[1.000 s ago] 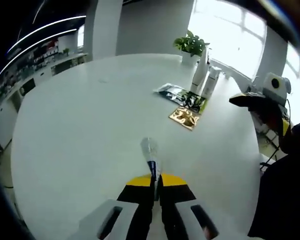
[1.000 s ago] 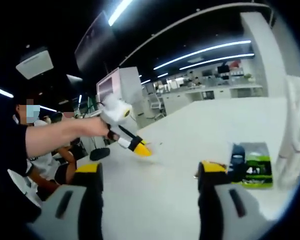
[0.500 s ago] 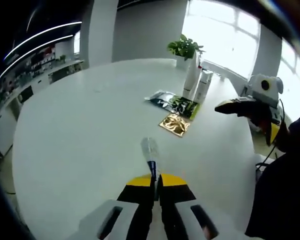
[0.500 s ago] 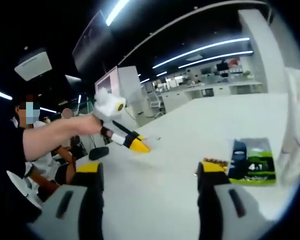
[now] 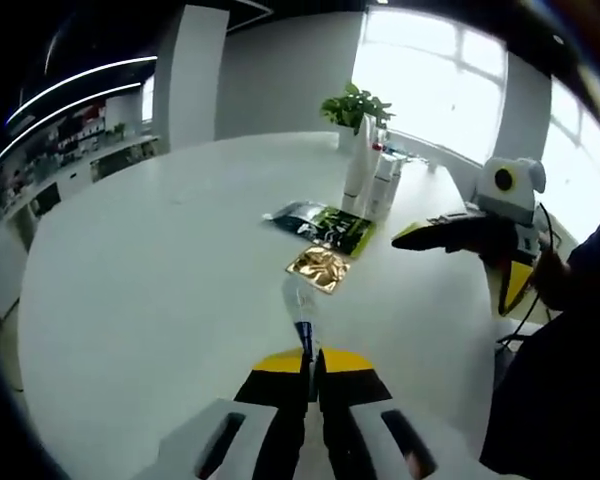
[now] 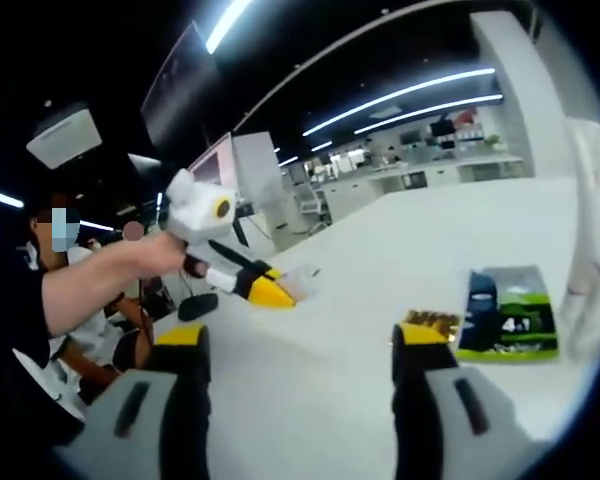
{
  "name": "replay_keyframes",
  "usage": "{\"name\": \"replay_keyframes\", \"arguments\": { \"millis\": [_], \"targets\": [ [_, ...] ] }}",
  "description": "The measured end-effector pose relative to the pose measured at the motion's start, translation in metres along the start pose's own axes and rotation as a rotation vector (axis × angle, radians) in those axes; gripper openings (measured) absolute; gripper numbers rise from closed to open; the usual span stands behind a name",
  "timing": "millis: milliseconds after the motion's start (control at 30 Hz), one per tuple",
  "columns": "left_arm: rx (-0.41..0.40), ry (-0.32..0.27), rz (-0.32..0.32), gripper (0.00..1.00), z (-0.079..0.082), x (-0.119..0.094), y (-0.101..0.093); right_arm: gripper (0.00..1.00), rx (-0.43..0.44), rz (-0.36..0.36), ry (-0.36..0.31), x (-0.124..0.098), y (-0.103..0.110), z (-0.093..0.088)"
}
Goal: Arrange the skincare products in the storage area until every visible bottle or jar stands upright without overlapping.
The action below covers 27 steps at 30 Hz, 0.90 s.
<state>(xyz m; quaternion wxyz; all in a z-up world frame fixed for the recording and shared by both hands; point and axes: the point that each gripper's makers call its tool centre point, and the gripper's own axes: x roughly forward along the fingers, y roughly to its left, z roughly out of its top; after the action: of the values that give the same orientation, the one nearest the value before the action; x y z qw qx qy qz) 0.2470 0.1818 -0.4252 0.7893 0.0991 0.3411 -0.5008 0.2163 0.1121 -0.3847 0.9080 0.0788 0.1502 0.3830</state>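
**pumpjack:** While we're on the left gripper view, what's that thing pinched in the left gripper?

**tubs_n_jars:** Small clear tube, glossy plastic with a dark blue band near the jaws. The yellow-tipped jaws are closed tight on its lower end and it pokes straight out ahead of them, over the smooth white round table.

**pumpjack:** And further out?

**tubs_n_jars:** Just past the tube tip there's a crinkly gold foil sachet lying flat. Beyond it is a flat green and black pouch, shiny print. Behind that, two tall white bottles stand upright side by side, with a potted plant behind them. The right gripper hangs off to the right, above the table edge.

**pumpjack:** Right gripper view?

**tubs_n_jars:** Its own jaws are spread wide, nothing between them. The gold foil sachet sits just ahead of the right-hand jaw, the green and black pouch beside it further right. Something tall and white is at the far right, too blurred to say more. Ahead to the left, a bare arm holds the left gripper, tube sticking out of its yellow tips.
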Motion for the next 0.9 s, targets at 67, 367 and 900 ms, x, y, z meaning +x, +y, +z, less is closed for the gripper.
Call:
{"name": "replay_keyframes", "arguments": {
  "millis": [67, 367, 900],
  "targets": [
    [0.001, -0.003, -0.002, 0.02, 0.0, 0.0, -0.003, 0.74, 0.002, 0.001, -0.002, 0.0, 0.0, 0.0],
    [0.022, -0.018, 0.002, 0.02, 0.003, -0.003, -0.009, 0.69, 0.017, -0.001, -0.008, -0.001, -0.001, -0.003],
    [0.051, -0.07, -0.044, 0.02, 0.021, 0.001, -0.027, 0.59, 0.045, -0.007, -0.031, 0.001, -0.006, -0.003]
  ]
}}
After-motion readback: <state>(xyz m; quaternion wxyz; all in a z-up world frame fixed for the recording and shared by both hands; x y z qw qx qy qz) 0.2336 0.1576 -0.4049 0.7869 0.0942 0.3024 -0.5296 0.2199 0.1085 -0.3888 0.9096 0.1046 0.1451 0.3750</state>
